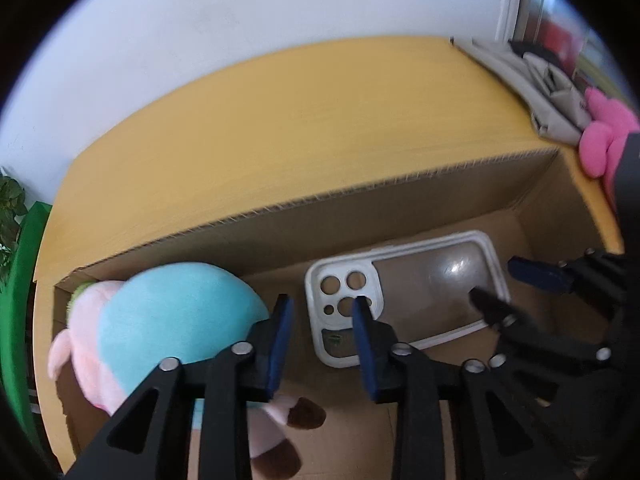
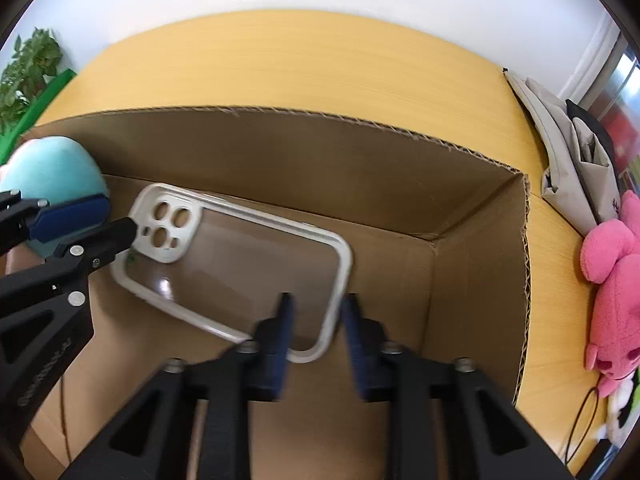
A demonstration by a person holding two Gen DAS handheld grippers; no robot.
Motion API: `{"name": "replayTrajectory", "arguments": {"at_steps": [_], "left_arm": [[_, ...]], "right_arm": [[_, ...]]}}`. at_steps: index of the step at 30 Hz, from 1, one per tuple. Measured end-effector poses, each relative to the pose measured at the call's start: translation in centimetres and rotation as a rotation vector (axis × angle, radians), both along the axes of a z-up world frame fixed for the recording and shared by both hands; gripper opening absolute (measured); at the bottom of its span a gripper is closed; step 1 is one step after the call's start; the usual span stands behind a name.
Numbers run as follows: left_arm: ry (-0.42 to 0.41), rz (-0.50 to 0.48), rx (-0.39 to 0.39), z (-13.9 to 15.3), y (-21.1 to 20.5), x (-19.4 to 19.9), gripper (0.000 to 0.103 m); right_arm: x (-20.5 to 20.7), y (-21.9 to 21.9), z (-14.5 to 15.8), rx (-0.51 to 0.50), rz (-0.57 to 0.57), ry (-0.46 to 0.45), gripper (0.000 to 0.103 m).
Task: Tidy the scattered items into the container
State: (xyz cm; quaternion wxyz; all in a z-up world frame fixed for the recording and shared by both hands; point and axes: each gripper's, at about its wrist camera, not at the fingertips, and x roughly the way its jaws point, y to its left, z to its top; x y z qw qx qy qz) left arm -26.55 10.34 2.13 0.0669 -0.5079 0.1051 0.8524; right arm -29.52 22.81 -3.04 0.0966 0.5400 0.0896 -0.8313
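Left wrist view: one cardboard box (image 1: 400, 208) is seen on a yellow wooden table (image 1: 300, 120), and inside it lie one phone case (image 1: 404, 292) and one plush toy (image 1: 172, 320), blue and pale pink. A second plush toy, pink (image 2: 616, 280), is seen outside the box on the table, beside a grey fabric bag (image 2: 572, 160). One green plant (image 2: 28, 68) is seen at the far left edge.

The phone case is laid flat on the box floor, its clear back up. Its long axis is set roughly along the box's length, with the camera cut-outs end turned toward the blue plush toy.

The left gripper (image 1: 322, 312) is held partly open over the camera cut-outs end, nothing clamped. The right gripper (image 2: 316, 312) is likewise parted, with the case's opposite end seen between its fingers, unpinched.

No legible writing is made out.
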Motion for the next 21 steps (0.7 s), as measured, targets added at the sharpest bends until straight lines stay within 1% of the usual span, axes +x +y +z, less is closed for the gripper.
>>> {"name": "replayTrajectory", "arguments": {"at_steps": [1,2,4,5,6,7,8,9,10,11,13,14,15,16,17,18,19,21], "left_arm": [[0.025,0.002,0.021,1.0,-0.6,0.6,0.036],[0.039,0.004,0.046,1.9,-1.1,1.2,0.036],[0.081,0.003,0.119,4.2,-2.9,2.4,0.037],[0.103,0.006,0.144,5.2,-3.4,2.9,0.039],[0.130,0.012,0.165,6.4,-4.3,3.7,0.044],[0.164,0.020,0.177,7.6,-5.5,5.0,0.046],[0.193,0.020,0.182,8.5,-6.8,6.0,0.051],[0.223,0.015,0.185,9.3,-7.6,7.4,0.055],[0.242,0.016,0.182,9.9,-7.9,8.9,0.057],[0.258,0.020,0.176,10.3,-8.8,10.4,0.057],[0.270,0.022,0.163,10.4,-10.4,13.4,0.057],[0.269,0.028,0.164,10.5,-10.2,14.2,0.057],[0.268,0.031,0.177,10.4,-10.8,15.9,0.057],[0.268,0.017,0.190,10.2,-11.4,17.9,0.057],[0.276,0.002,0.185,9.7,-11.1,19.1,0.058],[0.290,-0.006,0.173,9.4,-11.0,20.5,0.062],[0.303,-0.006,0.161,8.9,-11.3,22.1,0.064],[0.312,-0.016,0.163,8.1,-11.5,23.7,0.068]], "right_arm": [[0.3,-0.1,0.3,-0.005,0.005,0.008,0.047],[0.5,-0.2,0.5,-0.007,0.010,0.015,0.050],[1.4,-0.5,1.3,-0.012,0.018,0.037,0.058],[2.0,-0.5,1.8,-0.021,0.021,0.050,0.061],[2.8,-0.6,2.5,-0.040,0.026,0.066,0.065],[3.6,-0.7,3.2,-0.059,0.031,0.083,0.069],[4.4,-0.7,3.8,-0.076,0.035,0.098,0.071],[5.4,-0.8,4.6,-0.096,0.041,0.114,0.075],[6.7,-0.9,5.5,-0.121,0.050,0.137,0.081],[8.2,-1.0,6.4,-0.146,0.059,0.159,0.084],[11.7,-1.4,8.1,-0.203,0.065,0.206,0.094],[13.4,-1.5,8.7,-0.233,0.067,0.224,0.095],[14.5,-1.3,8.9,-0.261,0.069,0.233,0.097],[15.2,-0.6,8.9,-0.291,0.077,0.235,0.098],[17.0,-0.6,8.8,-0.313,0.093,0.233,0.098],[18.8,-0.8,8.6,-0.323,0.107,0.231,0.099],[20.6,-0.8,8.2,-0.325,0.117,0.239,0.099],[23.3,-0.7,7.5,-0.308,0.105,0.270,0.099]]}}
